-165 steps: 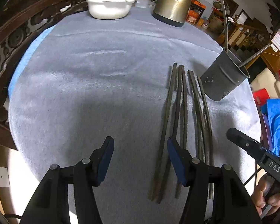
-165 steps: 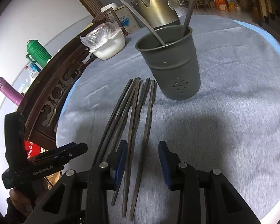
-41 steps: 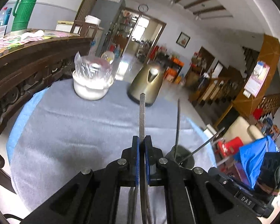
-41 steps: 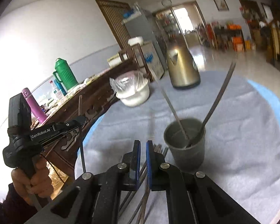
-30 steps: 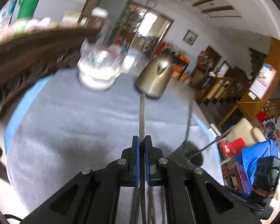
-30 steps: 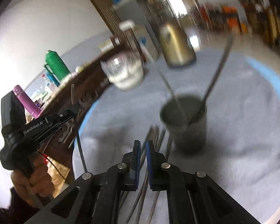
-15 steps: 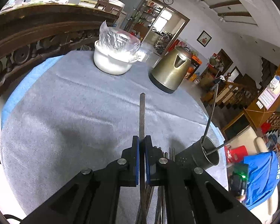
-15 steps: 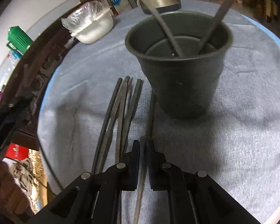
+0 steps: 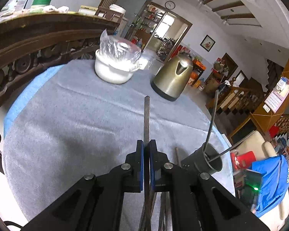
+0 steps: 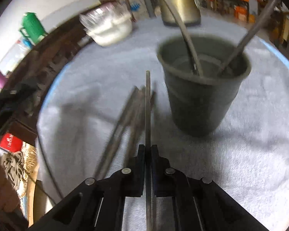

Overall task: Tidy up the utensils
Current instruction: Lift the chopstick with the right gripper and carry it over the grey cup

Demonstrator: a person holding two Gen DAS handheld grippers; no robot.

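Observation:
My left gripper point(image 9: 146, 144) is shut on a dark chopstick point(image 9: 146, 115) that points forward, lifted above the grey cloth. My right gripper point(image 10: 148, 149) is shut on another dark chopstick point(image 10: 148, 105), raised over the several chopsticks point(image 10: 125, 119) that lie on the cloth. The dark grey utensil cup point(image 10: 202, 96) stands just right of that chopstick's tip and holds two utensils point(image 10: 190, 44). In the left wrist view the cup point(image 9: 208, 161) is at lower right, with chopsticks point(image 9: 177, 156) lying beside it.
A gold kettle point(image 9: 173, 79) and a white bowl covered in plastic point(image 9: 115, 67) stand at the far side of the round table point(image 9: 67, 115). A carved wooden rail point(image 9: 28, 44) runs along the left. A blue cloth point(image 9: 269, 182) hangs off to the right.
My right gripper has lifted a chopstick off the cloth and tilted it up beside the cup. My left gripper still holds its chopstick and has tilted up a little.

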